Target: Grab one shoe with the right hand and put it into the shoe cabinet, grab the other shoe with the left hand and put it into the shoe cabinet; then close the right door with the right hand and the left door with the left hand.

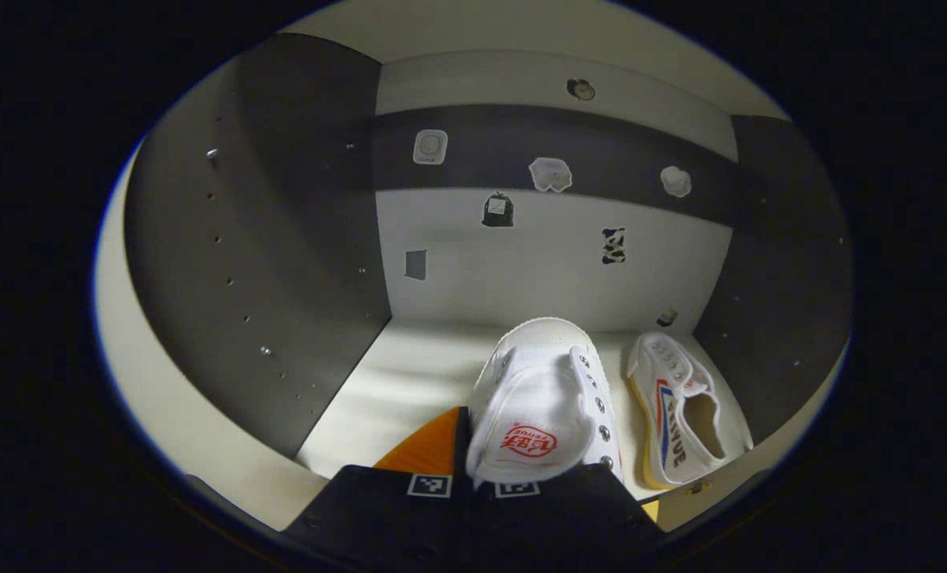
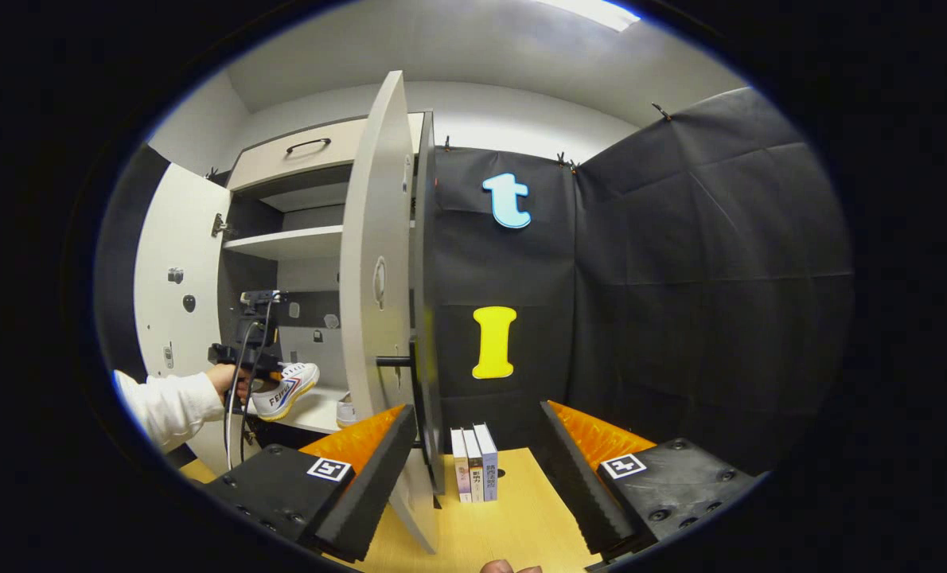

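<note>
Left gripper view showed the left gripper [image 1: 521, 477] clamped on a white shoe [image 1: 541, 406] inside the cabinet [image 1: 259, 263], beside the other shoe [image 1: 680, 410]. Right gripper [image 2: 473, 477] stood apart, empty, near the right door [image 2: 374, 263].

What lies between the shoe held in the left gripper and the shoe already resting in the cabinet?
In the left gripper view, only a bare strip of shelf floor separates the held shoe from the resting shoe; they do not touch.

cabinet shelf [image 1: 410, 382], 1 shoe [image 1: 680, 410] lying on it
</note>
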### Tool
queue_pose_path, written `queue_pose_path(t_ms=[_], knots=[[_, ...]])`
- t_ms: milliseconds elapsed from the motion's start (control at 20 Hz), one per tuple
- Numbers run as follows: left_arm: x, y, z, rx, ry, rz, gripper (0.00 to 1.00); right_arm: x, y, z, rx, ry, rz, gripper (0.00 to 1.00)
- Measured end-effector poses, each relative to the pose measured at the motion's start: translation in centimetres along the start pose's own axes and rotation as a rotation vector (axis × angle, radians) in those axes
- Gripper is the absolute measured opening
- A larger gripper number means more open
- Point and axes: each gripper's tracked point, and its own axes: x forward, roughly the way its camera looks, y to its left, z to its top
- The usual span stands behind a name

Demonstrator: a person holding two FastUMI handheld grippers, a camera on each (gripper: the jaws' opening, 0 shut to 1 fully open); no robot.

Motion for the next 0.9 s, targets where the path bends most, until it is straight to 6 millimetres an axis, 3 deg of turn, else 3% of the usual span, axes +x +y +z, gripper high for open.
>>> queue_pose_path(t_ms=[100, 250, 500, 650, 750, 900], knots=[[3.3, 0.2, 1.2, 0.047, 0.011, 0.037, 0.05, 0.2, -1.4, -0.2, -0.005, 0.002, -0.024, 0.98], [5.9, 0.2, 1.9, 0.076, 0.032, 0.060, 0.06, 0.3, -3.2, -0.9, -0.015, 0.016, -0.062, 0.98], [8.8, 0.0, 0.2, 0.086, 0.108, 0.095, 0.05, 0.6, -5.5, -0.9, -0.008, 0.019, -0.120, 0.98], [9.5, -0.4, -0.8, 0.063, 0.135, 0.078, 0.07, 0.7, -6.0, -1.1, -0.001, 0.021, -0.137, 0.98], [8.7, -0.3, -0.7, 0.095, 0.140, 0.084, 0.14, 0.7, -6.0, -1.4, 0.006, 0.030, -0.138, 0.98], [8.0, 0.1, -0.6, 0.144, 0.132, 0.104, 0.33, 0.5, -5.5, -1.5, 0.020, 0.031, -0.133, 0.98]])
